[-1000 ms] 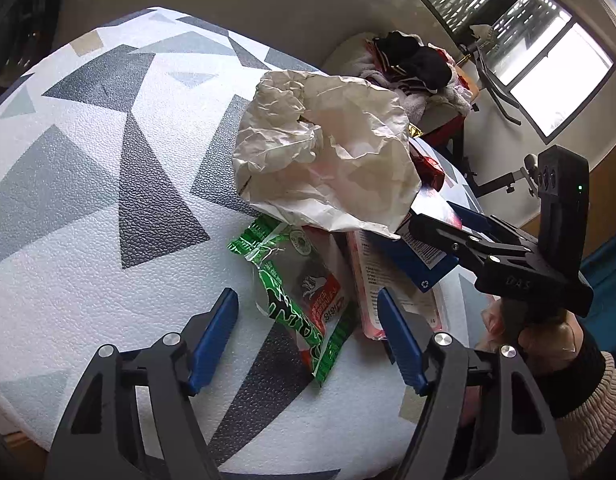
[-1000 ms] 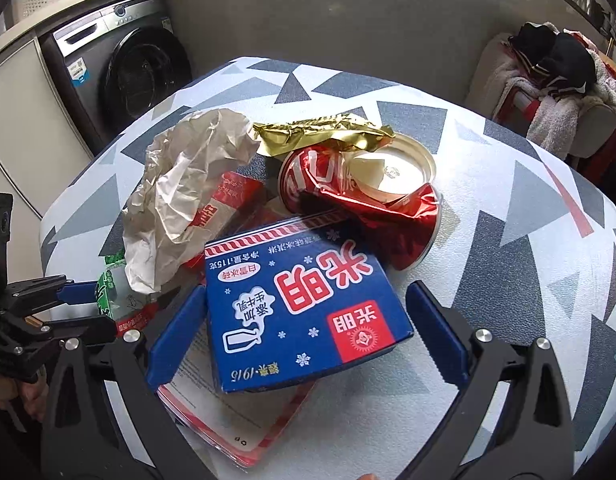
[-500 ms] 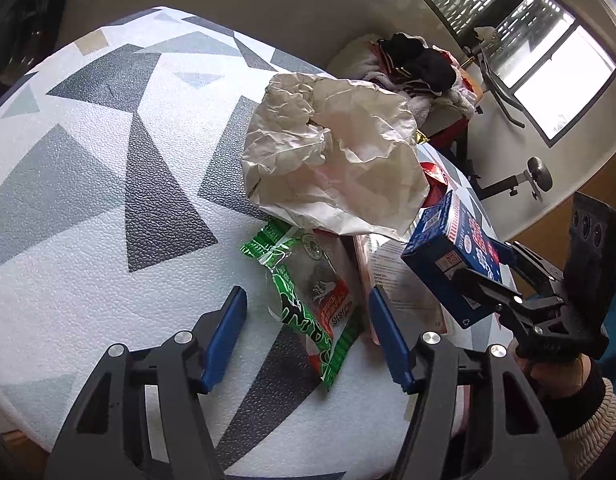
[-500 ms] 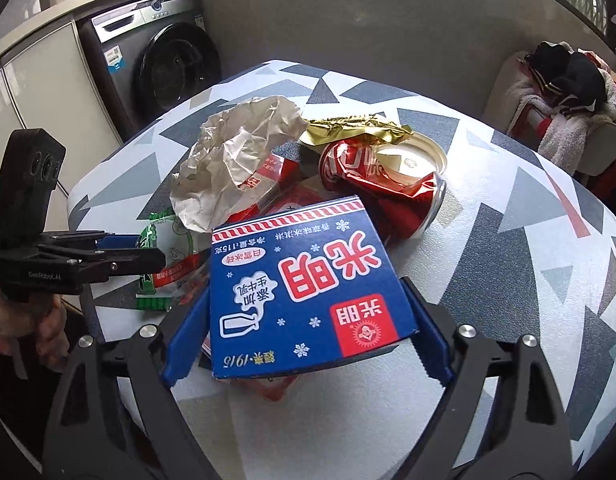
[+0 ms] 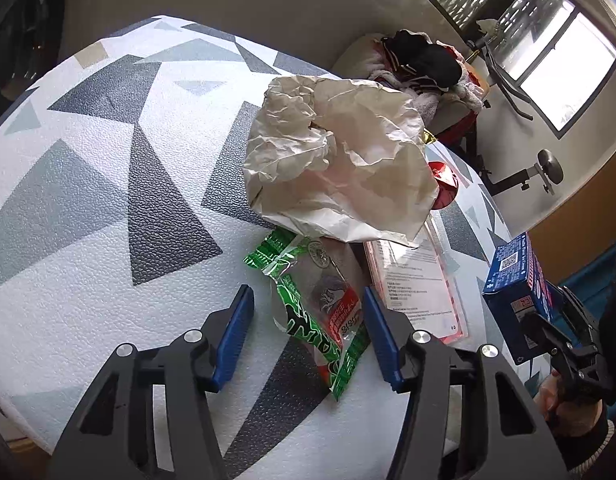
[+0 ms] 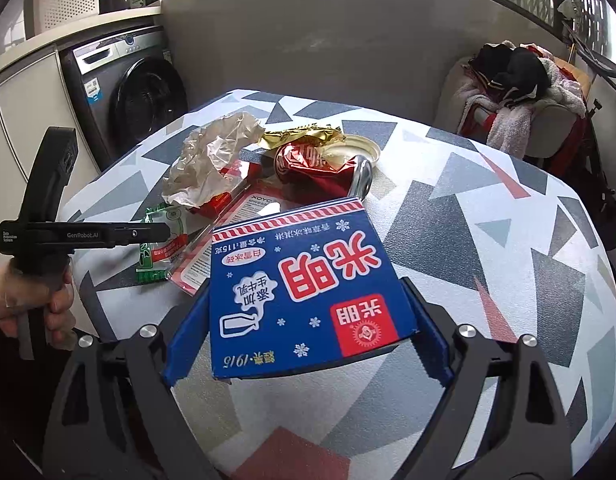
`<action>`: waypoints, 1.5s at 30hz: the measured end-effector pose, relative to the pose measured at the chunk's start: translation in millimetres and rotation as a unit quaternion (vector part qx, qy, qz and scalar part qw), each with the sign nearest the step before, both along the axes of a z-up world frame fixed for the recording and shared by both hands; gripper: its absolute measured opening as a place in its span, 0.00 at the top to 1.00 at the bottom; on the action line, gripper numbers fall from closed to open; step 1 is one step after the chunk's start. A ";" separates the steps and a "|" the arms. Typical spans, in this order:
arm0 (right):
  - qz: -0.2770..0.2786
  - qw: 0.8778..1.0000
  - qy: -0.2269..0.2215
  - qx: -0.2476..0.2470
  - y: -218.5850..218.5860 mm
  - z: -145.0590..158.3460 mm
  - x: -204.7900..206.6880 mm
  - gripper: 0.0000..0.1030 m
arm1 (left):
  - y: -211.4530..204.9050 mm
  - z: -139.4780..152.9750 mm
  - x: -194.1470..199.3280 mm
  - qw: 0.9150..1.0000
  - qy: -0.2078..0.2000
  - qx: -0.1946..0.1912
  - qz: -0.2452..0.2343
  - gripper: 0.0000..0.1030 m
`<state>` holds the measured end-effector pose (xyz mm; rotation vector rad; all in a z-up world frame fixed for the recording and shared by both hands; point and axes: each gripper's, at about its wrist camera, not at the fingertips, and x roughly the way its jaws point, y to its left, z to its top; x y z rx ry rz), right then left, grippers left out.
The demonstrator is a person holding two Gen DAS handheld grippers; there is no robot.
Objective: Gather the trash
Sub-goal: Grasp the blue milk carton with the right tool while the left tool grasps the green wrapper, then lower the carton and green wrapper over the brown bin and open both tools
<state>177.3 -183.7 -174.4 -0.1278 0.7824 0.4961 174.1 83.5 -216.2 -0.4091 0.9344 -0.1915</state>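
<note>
Lifted clear of the trash pile since the earlier frames, the blue carton (image 6: 304, 292) now rides off the surface (image 6: 487, 248), clamped across its width between the blue pads of the right hand-held gripper (image 6: 308, 320); its long axis runs forward along the fingers, printed face up, red-striped end pointing away toward the pile. From the left wrist view the same carton (image 5: 515, 280) hangs at the right edge of the surface (image 5: 88, 200), beside the heap and apart from it. The left hand-held gripper (image 5: 308, 332) stands open, its pads flanking the near end of the green snack wrapper (image 5: 311, 304) without touching it; the wrapper lies flat, long axis running from near right to far left. Just beyond lie a crumpled paper bag (image 5: 339, 168) and a flat clear-and-red package (image 5: 415, 280). A crushed red can (image 6: 319, 168), a gold foil wrapper (image 6: 304, 136) and a round lid (image 6: 359, 150) rest behind them.
</note>
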 end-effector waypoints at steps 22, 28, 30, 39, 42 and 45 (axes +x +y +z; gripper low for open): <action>-0.059 0.998 -0.014 0.014 -31.7 17.7 -30.0 0.16 | 1.4 25.7 -22.2 0.998 -0.024 0.045 -0.027 0.88; -0.058 0.998 -0.017 0.022 -34.2 22.4 -39.7 0.15 | -6.3 48.2 -42.2 0.992 -0.054 0.091 -0.064 0.88; -0.058 0.998 -0.018 0.024 -34.6 23.8 -43.5 0.15 | -11.2 53.3 -50.5 0.989 -0.062 0.107 -0.079 0.88; -0.058 0.998 -0.022 0.031 -39.1 28.9 -62.2 0.16 | -39.6 62.6 -97.5 0.970 -0.096 0.168 -0.149 0.88; -0.057 0.997 -0.024 0.034 -40.5 30.7 -70.8 0.15 | -52.5 62.2 -118.4 0.961 -0.109 0.182 -0.176 0.88; -0.055 0.997 -0.025 0.037 -42.6 30.1 -79.2 0.15 | -65.5 57.9 -139.4 0.953 -0.118 0.190 -0.203 0.88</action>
